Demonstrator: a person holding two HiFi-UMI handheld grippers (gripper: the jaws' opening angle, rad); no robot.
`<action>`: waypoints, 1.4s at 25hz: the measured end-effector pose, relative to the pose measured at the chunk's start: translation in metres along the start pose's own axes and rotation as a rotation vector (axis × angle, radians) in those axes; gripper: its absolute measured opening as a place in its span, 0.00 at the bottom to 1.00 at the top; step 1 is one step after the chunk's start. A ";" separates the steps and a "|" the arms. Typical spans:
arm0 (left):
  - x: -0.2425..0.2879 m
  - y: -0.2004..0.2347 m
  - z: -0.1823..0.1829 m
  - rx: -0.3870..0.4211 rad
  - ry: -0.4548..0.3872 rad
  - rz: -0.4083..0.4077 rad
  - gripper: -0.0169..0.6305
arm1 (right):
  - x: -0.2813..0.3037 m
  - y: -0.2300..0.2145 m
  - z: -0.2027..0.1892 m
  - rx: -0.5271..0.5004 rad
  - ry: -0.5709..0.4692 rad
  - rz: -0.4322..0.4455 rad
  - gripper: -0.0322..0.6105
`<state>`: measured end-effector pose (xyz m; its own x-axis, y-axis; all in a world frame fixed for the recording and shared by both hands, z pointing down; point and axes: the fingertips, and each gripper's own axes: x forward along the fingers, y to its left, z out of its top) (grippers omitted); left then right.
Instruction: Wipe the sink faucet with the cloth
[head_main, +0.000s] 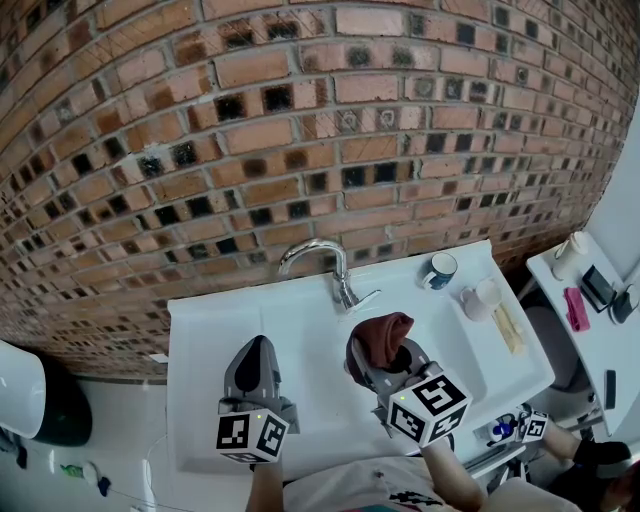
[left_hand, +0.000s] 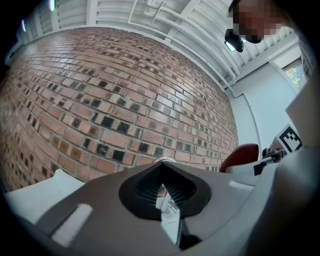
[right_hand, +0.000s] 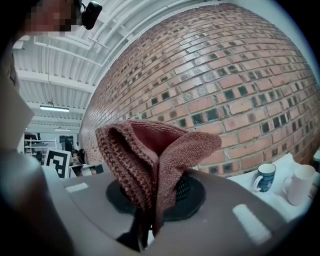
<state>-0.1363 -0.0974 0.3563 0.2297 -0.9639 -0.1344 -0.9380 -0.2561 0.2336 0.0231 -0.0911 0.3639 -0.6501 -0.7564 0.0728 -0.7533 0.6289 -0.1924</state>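
A chrome faucet (head_main: 322, 262) curves up at the back of the white sink (head_main: 200, 330), against the brick wall. My right gripper (head_main: 378, 362) hovers over the basin just in front of the faucet, shut on a reddish-brown knitted cloth (head_main: 384, 338). In the right gripper view the cloth (right_hand: 150, 160) stands up bunched from between the jaws of the right gripper (right_hand: 144, 220). My left gripper (head_main: 257, 352) is held over the sink's left part, shut with nothing in it. In the left gripper view only the faucet's top (left_hand: 163, 160) peeks over the left gripper (left_hand: 161, 186), with the cloth (left_hand: 241, 156) at the right.
A blue mug (head_main: 438, 270) and a white cup (head_main: 481, 297) stand on the sink's right ledge, with a pale bar-shaped item (head_main: 508, 328) beside them. A white side shelf (head_main: 560, 275) holds small items at far right. A black and white object (head_main: 35, 398) sits low on the left.
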 end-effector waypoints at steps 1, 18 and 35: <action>0.000 0.000 -0.001 -0.005 0.002 -0.002 0.03 | 0.000 0.001 0.000 -0.002 0.003 0.005 0.12; -0.001 0.006 -0.007 -0.031 0.008 0.004 0.04 | 0.002 0.001 -0.004 -0.005 0.022 0.016 0.12; -0.002 0.006 -0.003 -0.034 0.009 0.013 0.04 | 0.002 0.002 0.000 -0.008 0.012 0.018 0.12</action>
<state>-0.1420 -0.0976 0.3605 0.2199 -0.9678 -0.1223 -0.9316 -0.2455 0.2682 0.0203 -0.0908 0.3639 -0.6642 -0.7431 0.0808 -0.7425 0.6435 -0.1859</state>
